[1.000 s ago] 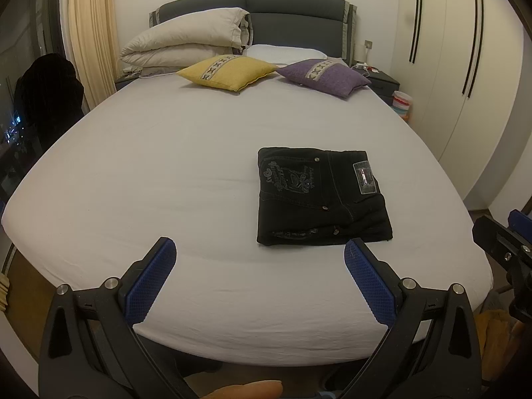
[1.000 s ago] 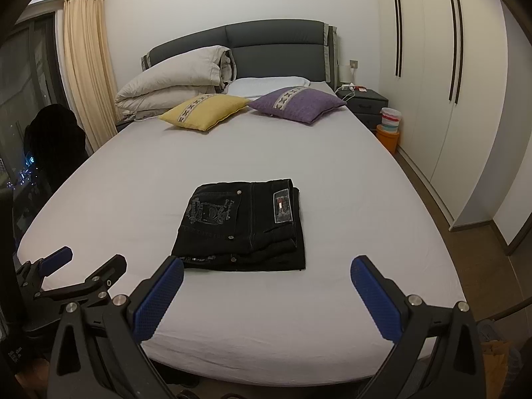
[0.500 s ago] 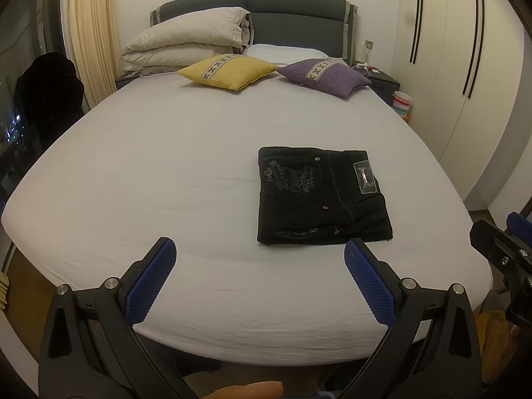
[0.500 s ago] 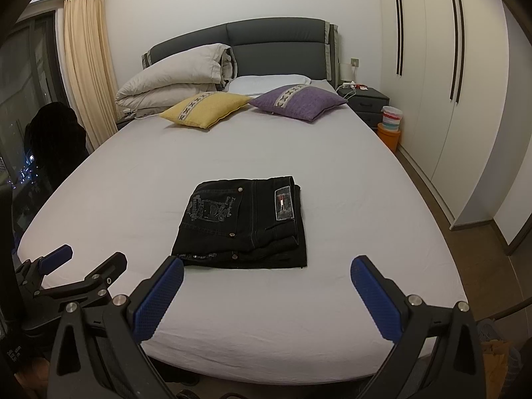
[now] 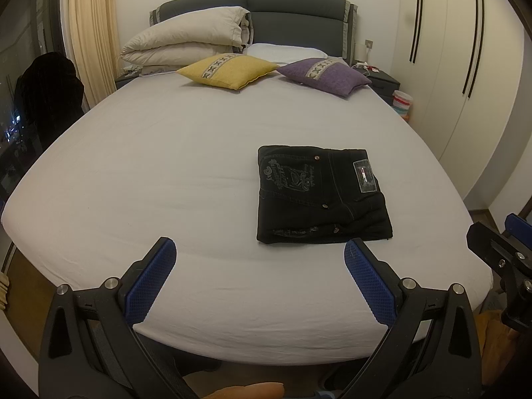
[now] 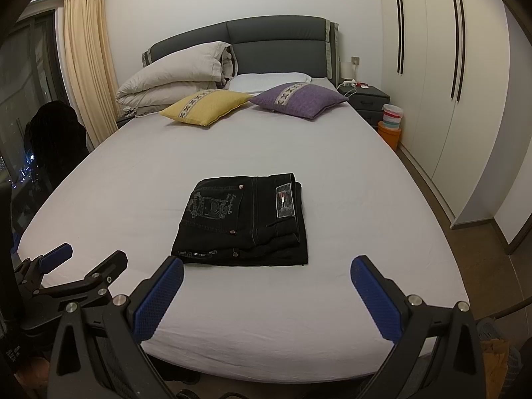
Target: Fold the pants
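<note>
White bed [image 5: 166,173] carries black pants [image 5: 319,196] already folded square; both grippers, left gripper [image 5: 259,259] and right gripper [image 6: 266,277], hover wide-jawed and empty, so I judge folding done.

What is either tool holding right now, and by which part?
Nothing. The left tool and right tool are both open and empty, back from the folded black pants lying on the bed.

A: The jeans [image 6: 242,222] are black with pale embroidery; the bedsheet [image 6: 232,146] is white.
B: One cushion [image 6: 206,106] is yellow, the other cushion [image 6: 299,98] purple, both with what looks like a cross-patterned band.
</note>
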Tool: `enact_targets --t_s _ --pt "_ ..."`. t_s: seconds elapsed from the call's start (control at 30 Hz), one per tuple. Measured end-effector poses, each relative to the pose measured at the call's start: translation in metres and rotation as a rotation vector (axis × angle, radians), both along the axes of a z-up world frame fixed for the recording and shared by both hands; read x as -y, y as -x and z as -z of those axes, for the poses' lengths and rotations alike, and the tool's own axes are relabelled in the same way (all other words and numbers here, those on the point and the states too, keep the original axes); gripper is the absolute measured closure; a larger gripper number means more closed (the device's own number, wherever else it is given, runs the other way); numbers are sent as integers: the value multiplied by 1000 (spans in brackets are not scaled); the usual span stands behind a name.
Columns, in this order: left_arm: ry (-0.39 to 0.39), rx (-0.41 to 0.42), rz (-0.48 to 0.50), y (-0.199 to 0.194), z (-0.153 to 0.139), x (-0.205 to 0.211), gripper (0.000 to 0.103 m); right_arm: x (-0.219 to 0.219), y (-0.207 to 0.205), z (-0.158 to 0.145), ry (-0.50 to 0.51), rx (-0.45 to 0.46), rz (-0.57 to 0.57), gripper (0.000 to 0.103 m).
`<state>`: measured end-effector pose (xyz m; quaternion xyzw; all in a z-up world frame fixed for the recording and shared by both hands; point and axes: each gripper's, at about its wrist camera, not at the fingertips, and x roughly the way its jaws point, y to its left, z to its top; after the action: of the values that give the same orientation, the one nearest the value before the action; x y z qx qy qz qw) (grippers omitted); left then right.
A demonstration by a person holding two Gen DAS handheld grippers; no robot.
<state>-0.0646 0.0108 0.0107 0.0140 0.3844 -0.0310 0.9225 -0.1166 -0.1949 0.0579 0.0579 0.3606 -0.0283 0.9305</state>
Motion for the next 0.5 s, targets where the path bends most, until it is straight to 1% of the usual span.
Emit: enact_targets --t_s 0.5 --pt "-1 0 -1 0 1 0 0 1 1 4 0 -7 -5 0"
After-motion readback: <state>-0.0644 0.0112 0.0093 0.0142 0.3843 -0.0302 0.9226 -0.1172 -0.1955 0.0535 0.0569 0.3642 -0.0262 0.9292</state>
